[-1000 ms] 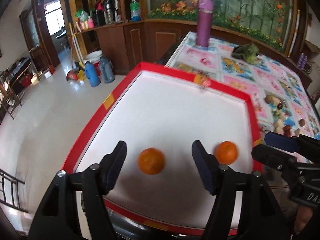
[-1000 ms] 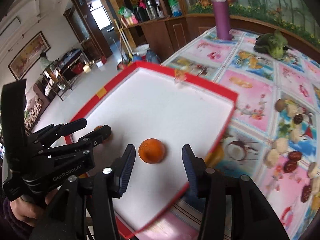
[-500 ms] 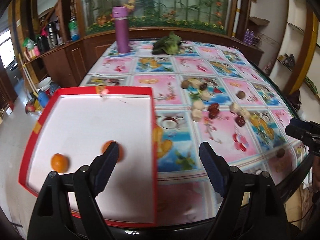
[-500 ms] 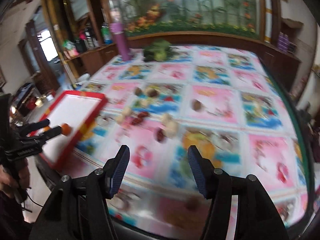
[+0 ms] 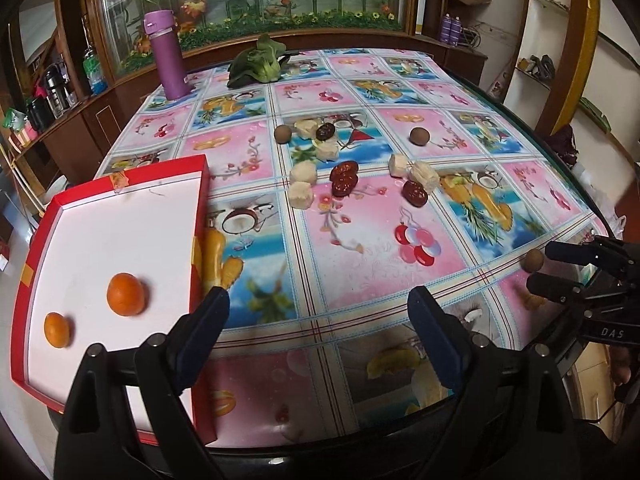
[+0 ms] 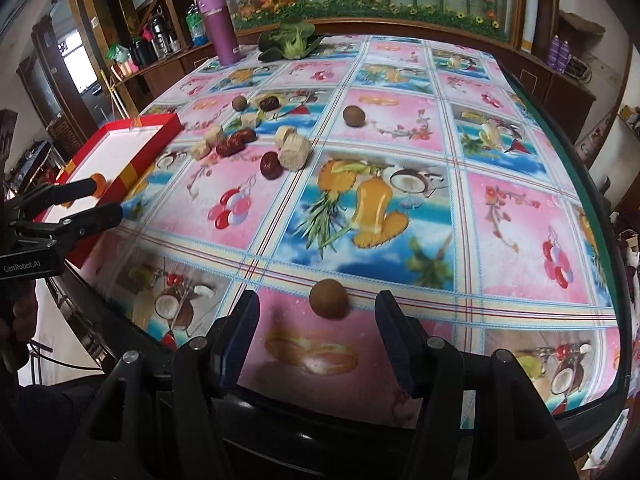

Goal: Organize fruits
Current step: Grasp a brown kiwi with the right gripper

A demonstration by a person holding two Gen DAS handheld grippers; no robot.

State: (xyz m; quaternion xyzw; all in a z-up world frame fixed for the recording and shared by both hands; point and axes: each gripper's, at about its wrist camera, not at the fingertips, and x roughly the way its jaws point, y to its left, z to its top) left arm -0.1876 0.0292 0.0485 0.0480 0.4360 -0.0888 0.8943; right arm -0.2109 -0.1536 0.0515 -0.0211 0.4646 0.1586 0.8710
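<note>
Fruits are your job: two smooth oranges [image 5: 125, 294] lie in the red-rimmed white tray [image 5: 120, 216], left of your left claw [image 5: 318, 330]. Both claws have swung away from it across the glossy printed table [image 6: 400, 152], so that drop-off looks finished. Your right claw [image 6: 316, 338], pads apart and empty, now frames a round brown fruit [image 6: 329, 298] just ahead.

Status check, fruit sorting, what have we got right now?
Both grippers open, empty. Right gripper lined up on brown round fruit near table edge. Two oranges in red tray. Path clear.
</note>
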